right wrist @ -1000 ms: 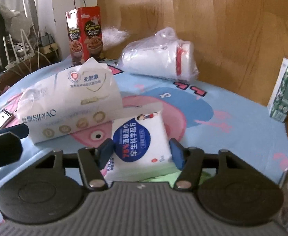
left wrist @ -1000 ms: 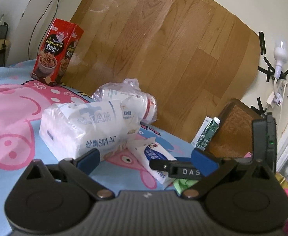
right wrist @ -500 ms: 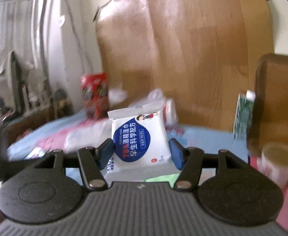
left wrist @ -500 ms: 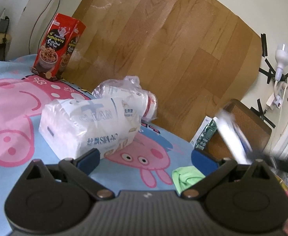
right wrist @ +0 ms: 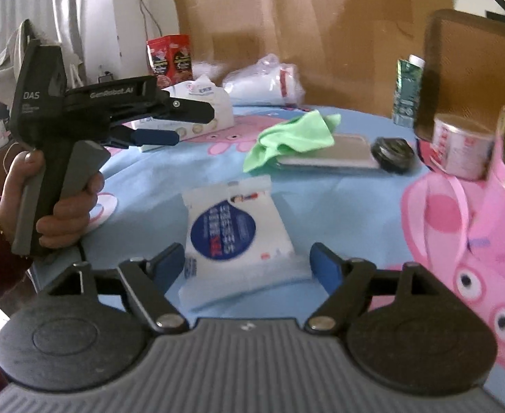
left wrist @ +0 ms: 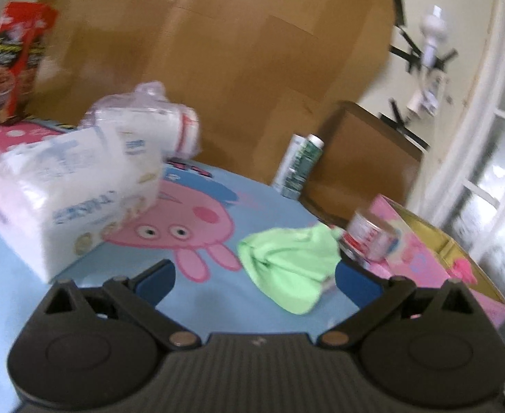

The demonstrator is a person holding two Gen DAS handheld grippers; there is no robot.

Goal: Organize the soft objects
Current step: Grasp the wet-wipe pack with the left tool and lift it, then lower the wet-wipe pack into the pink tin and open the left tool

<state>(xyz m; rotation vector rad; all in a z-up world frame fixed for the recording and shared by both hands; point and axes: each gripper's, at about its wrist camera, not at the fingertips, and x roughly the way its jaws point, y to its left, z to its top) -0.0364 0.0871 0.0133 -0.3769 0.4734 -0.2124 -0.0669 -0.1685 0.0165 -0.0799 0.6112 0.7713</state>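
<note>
The step in hand looks like setting down the wipes packet (right wrist: 238, 230): it lies on the blue cloth at lower centre of the right wrist view, between the right gripper (right wrist: 249, 265) fingers, whose jaws are opening and no longer press it. The left gripper (left wrist: 254, 280) stands wide and empty, the green cloth (left wrist: 287, 261) just ahead at centre right. Next, probably, one gripper must close on that cloth.
</note>
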